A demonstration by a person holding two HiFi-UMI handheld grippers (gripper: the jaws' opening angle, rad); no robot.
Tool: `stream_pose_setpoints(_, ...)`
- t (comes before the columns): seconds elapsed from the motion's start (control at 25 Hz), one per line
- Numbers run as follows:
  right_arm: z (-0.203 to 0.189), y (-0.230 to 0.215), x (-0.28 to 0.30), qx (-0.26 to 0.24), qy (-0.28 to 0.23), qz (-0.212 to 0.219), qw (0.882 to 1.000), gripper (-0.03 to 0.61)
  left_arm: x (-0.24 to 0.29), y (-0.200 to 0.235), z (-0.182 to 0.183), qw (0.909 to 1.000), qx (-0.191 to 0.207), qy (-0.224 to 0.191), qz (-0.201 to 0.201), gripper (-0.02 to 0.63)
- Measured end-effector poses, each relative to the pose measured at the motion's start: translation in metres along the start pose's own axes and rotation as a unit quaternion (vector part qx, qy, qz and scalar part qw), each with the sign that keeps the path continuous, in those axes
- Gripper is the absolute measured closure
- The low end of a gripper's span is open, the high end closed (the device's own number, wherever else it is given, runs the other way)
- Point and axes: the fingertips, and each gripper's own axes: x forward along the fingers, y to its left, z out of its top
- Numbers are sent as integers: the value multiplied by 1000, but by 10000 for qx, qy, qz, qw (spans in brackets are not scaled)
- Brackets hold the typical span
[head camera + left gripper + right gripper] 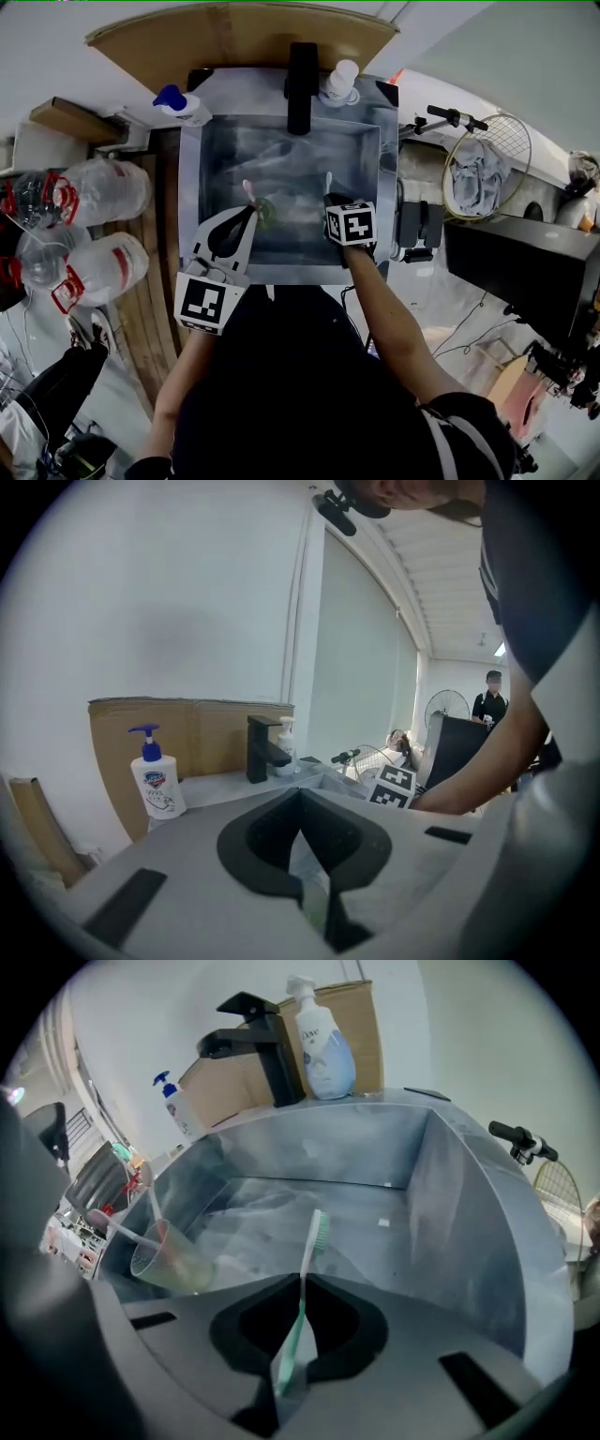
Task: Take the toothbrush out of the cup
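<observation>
Green brush clear of cup, held over the sink.
We noted the right gripper clamped on the handle of the slim green-and-white plastic toothbrush, bristles pointing out over the grey steel sink, well apart from the translucent pale-green plastic cup. The left gripper pinched a thin translucent edge, which we judged to be that cup's wall; a pink-stemmed toothbrush stood in it. Our advice for this step: carry the brush off level, grip firmly since the hold sat low on the handle, and steady the tilted cup.
</observation>
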Motion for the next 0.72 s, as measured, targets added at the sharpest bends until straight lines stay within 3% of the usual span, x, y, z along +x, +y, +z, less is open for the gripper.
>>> stream_pose_setpoints(0.32,-4,-12,25,403,165,-354,9984,541,-2,-1,-5,10000,-3,81,19,592)
stream_pose_setpoints(0.72,-8,-18,28,947,71,-382,9948,540,-7,-8,-4,10000,40,55,-30,592)
